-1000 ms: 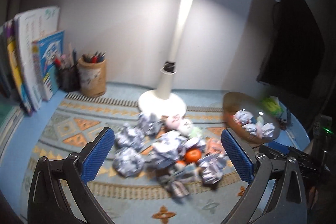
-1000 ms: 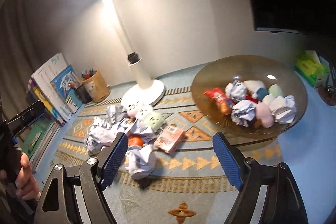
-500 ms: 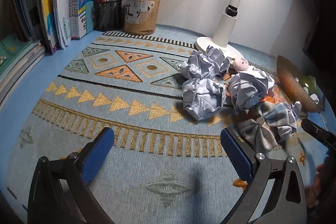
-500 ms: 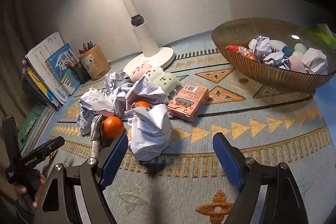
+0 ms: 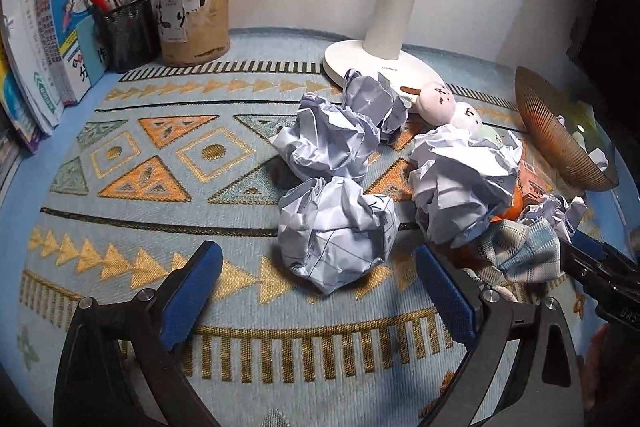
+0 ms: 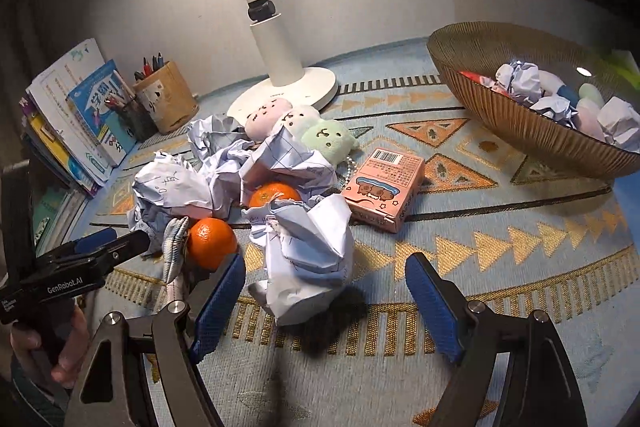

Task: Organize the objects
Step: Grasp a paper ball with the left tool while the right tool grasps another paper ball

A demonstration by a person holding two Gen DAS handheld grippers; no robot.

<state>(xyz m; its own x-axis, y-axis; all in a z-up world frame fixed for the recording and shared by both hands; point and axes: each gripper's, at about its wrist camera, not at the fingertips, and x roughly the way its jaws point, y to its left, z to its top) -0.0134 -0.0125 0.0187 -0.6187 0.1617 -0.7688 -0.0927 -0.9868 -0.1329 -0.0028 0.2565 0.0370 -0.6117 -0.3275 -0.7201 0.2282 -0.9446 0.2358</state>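
The left gripper (image 5: 318, 291) hung low over the patterned mat (image 5: 160, 163), its jaws spread wide though they had just been closing a little, with nothing pinched; the nearest paper ball (image 5: 338, 231) sat on the mat just ahead of the blue pads (image 5: 192, 291), roughly centred between them but not touched. Two more paper balls lay beyond it, one (image 5: 332, 143) toward the lamp base (image 5: 376, 67) and one (image 5: 460, 183) to the right, against two round plush toys (image 5: 436, 97). A plaid cloth (image 5: 520, 251) lay bunched at the right, beside the other gripper's finger. The right gripper (image 6: 324, 301) also stood with its jaws apart and empty, and a tall crumpled paper (image 6: 308, 255) rose on the mat just in front of them, its long axis roughly upright, nearer the left pad (image 6: 218, 307). Left of it sat an orange (image 6: 212, 243), touching the cloth, with a second orange (image 6: 274, 195) half under paper behind. A pink box (image 6: 384, 189) lay flat to the right, its long axis running from near right to far left, barcode end pointing away. The brown bowl (image 6: 520, 123) at the far right held paper balls and soft toys. A pen cup (image 6: 166, 101) and books (image 6: 68, 119) stood by the wall.
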